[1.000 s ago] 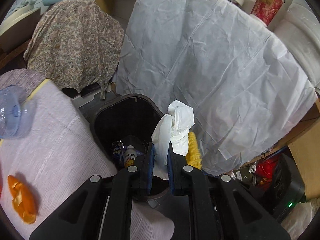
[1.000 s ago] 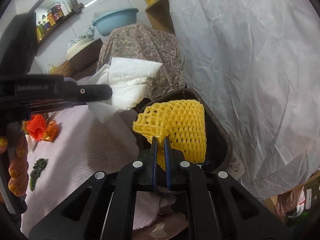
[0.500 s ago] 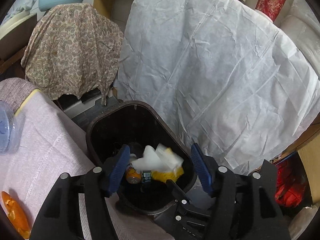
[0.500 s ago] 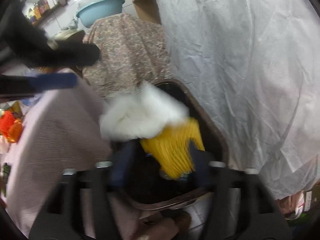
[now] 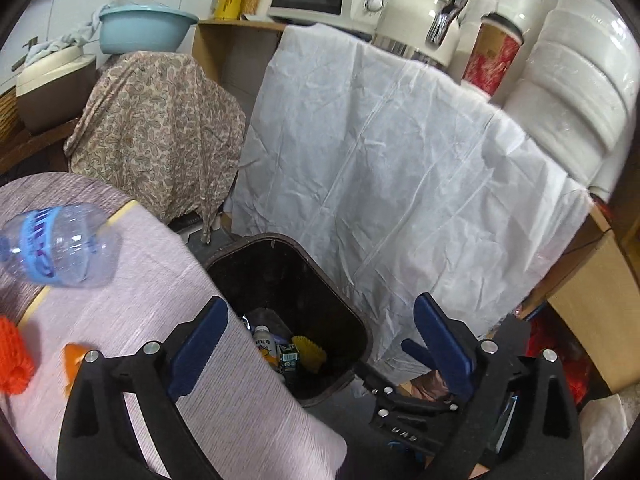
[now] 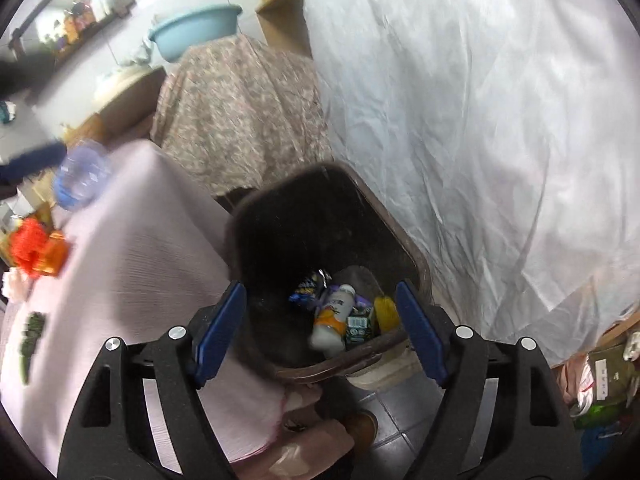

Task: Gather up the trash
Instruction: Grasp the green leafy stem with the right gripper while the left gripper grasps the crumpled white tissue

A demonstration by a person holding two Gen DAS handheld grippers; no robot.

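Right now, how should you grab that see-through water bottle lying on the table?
Grip the water bottle across its round middle, at the blue label, coming down from above. It lies on its side on the pink tablecloth, so the top is free.

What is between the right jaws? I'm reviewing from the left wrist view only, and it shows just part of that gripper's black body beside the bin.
Observer: Nothing. The right gripper has its jaws opening above the bin, with no item between them.
Operator: Beyond the plastic bottle and the orange pieces, is other trash left on the table?
Observer: Yes. A dark green scrap, blurred, lies on the pink cloth near its left edge.
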